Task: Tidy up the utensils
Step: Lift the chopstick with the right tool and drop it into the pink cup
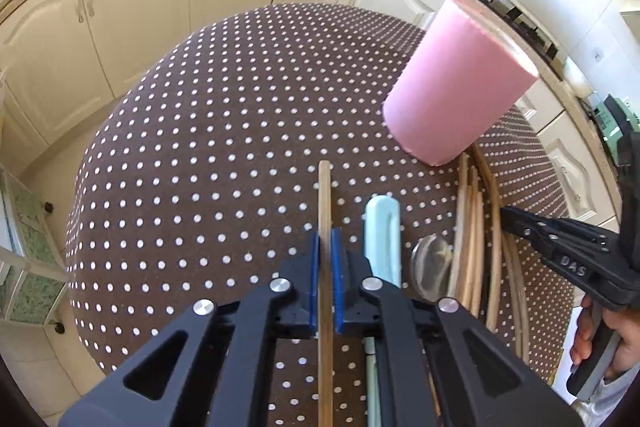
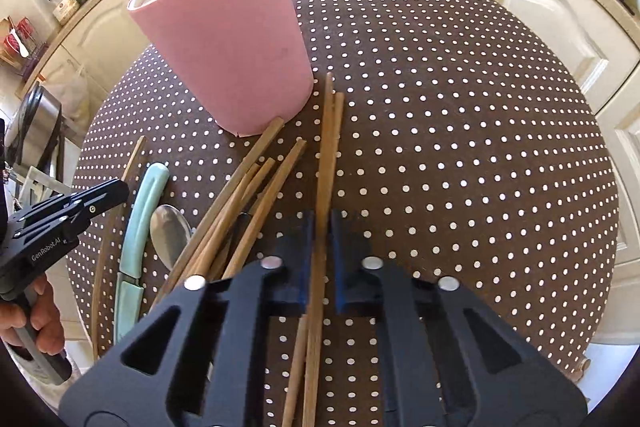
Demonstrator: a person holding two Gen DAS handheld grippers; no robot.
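I have both grippers shut on wood. The left gripper (image 1: 327, 279) clamps a single chopstick (image 1: 325, 195) between its blue pads, the stick running straight along the line the gripper points, its far tip out over the dotted bench (image 1: 224, 131) and its near end passing back under the gripper. The right gripper (image 2: 321, 259) is closed on a pair of chopsticks (image 2: 330, 131), also lying along its own axis, tips pointing away from me and ending just right of the base of the cup (image 2: 224, 39).

The pink cup stands upright on the bench, its mouth open at the top. From the left gripper it sits ahead and to the right; from the right gripper it is ahead and a little left, and near. I judge the right hand the closer of the two.

Between the grippers the rest of the utensils lie loose: a mint knife (image 2: 140, 223), a spoon (image 2: 170, 231) and a fan of further sticks (image 2: 240, 203), one of which ends at the cup's foot.

What the next move hangs on, as I read it: the sticks I hold lie nearly flat, while the cup's opening faces up. Each must be lifted and tipped towards upright before it can drop in.
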